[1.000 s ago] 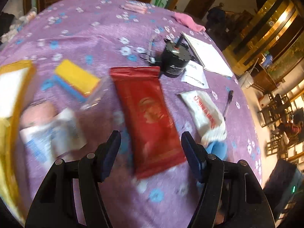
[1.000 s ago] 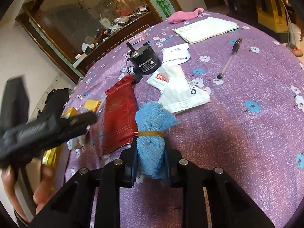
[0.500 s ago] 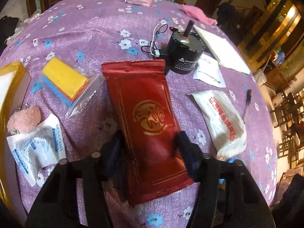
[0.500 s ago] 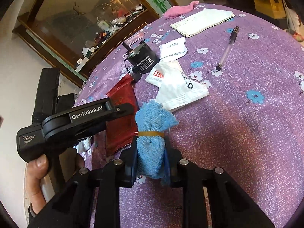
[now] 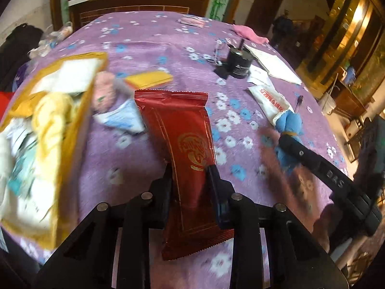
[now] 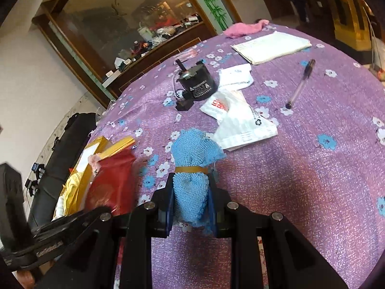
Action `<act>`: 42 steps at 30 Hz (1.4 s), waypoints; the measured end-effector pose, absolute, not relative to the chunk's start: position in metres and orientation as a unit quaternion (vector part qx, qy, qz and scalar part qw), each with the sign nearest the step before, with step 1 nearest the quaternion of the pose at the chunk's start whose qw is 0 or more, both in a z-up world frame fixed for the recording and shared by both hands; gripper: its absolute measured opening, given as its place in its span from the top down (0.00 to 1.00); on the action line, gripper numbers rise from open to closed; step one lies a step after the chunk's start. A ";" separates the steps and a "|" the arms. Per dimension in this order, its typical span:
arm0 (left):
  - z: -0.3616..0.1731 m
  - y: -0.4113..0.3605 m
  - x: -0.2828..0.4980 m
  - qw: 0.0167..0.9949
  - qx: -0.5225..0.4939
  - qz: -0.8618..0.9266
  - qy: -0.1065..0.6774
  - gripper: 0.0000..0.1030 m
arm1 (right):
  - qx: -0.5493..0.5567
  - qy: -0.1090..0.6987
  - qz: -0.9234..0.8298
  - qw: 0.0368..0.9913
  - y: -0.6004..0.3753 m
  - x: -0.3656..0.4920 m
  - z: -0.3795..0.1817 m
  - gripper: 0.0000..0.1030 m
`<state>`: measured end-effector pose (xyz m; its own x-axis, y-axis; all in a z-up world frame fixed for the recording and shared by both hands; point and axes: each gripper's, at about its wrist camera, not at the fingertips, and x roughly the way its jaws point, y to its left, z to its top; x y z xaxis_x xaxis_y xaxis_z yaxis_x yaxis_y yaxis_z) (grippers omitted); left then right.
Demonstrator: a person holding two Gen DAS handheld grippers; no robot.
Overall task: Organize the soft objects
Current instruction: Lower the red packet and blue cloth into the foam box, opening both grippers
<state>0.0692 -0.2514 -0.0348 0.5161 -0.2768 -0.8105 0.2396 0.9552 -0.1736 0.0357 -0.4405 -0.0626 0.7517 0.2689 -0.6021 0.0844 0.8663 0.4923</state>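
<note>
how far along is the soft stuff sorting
Partly done: the gold box already holds a yellow cloth and white packets. In hand: the left gripper, which has just been closing, pinches the red pouch; the right gripper holds the blue cloth. Left: the pink puff, white pouch and pink cloth lie outside the box.

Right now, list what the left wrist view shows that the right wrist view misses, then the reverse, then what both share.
Only the left wrist view: the left gripper closed on the red foil packet, its jaws having just closed, and a white and blue sachet.

Only the right wrist view: the right gripper clamping the blue cloth bundle below its yellow band.

Both: the packet, the bundle, the gold box, the black motor, the pen and the pink cloth.
</note>
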 end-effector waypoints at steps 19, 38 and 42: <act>0.034 -0.098 0.036 0.881 -0.163 -0.148 0.419 0.75 | 0.230 0.349 0.203 0.885 -0.341 0.028 -0.021 0.79; 0.007 -0.020 0.052 0.904 -0.132 -0.080 0.398 0.74 | 0.140 0.416 0.309 0.843 -0.194 0.073 -0.022 0.79; 0.003 -0.022 0.055 0.910 -0.110 -0.080 0.393 0.74 | 0.126 0.423 0.308 0.843 -0.188 0.072 -0.025 0.78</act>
